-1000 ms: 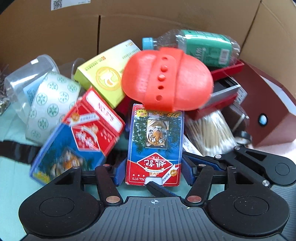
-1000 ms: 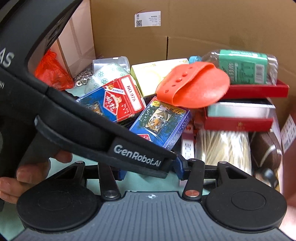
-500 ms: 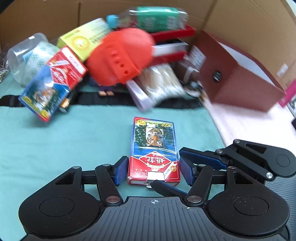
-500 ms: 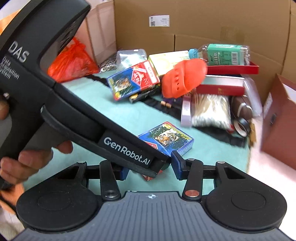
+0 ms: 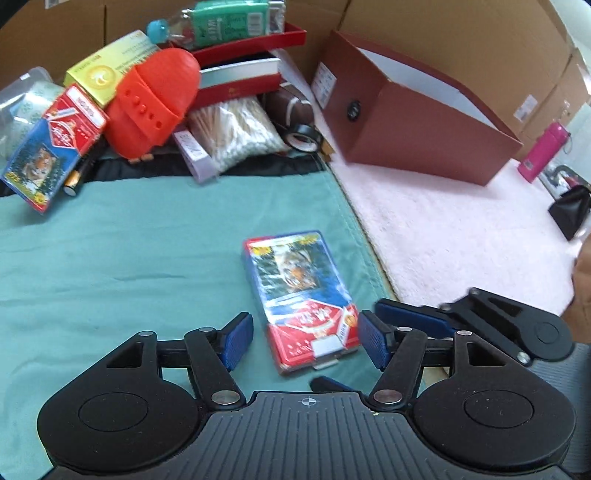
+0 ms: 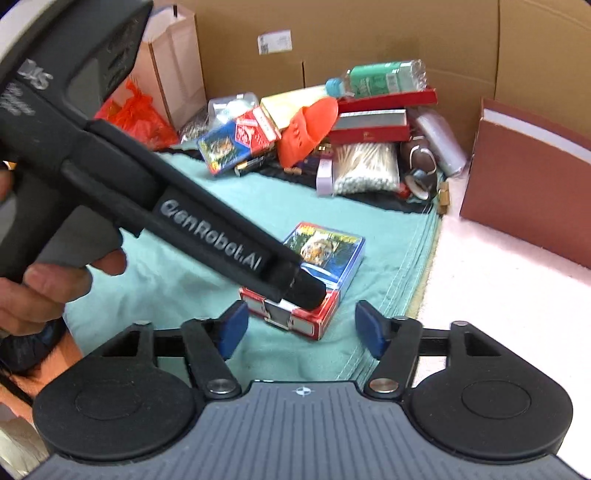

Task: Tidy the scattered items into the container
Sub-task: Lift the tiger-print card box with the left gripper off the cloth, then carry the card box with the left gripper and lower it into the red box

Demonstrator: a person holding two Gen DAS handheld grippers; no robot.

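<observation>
two close wrist views, angled down, both on the card box (image 5: pixel 301 295) (image 6: pixel 325 254)

Lying flat on the teal cloth (image 5: pixel 110 258), a card pack (image 5: pixel 301 302) wrapped in clear film, tiger picture on blue above a red end, resting between the spread pads of the left tool (image 5: pixel 304 341), touching neither. Standing well beyond and to the right of that tool, an open dark red box (image 5: pixel 417 136) with a white lining. Heaping far ahead of the tool: a second tiger card pack (image 5: pixel 51 147), an orange scrubber (image 5: pixel 151 103), a bag of cotton swabs (image 5: pixel 236 133), a green-labelled bottle (image 5: pixel 221 22).
</observation>
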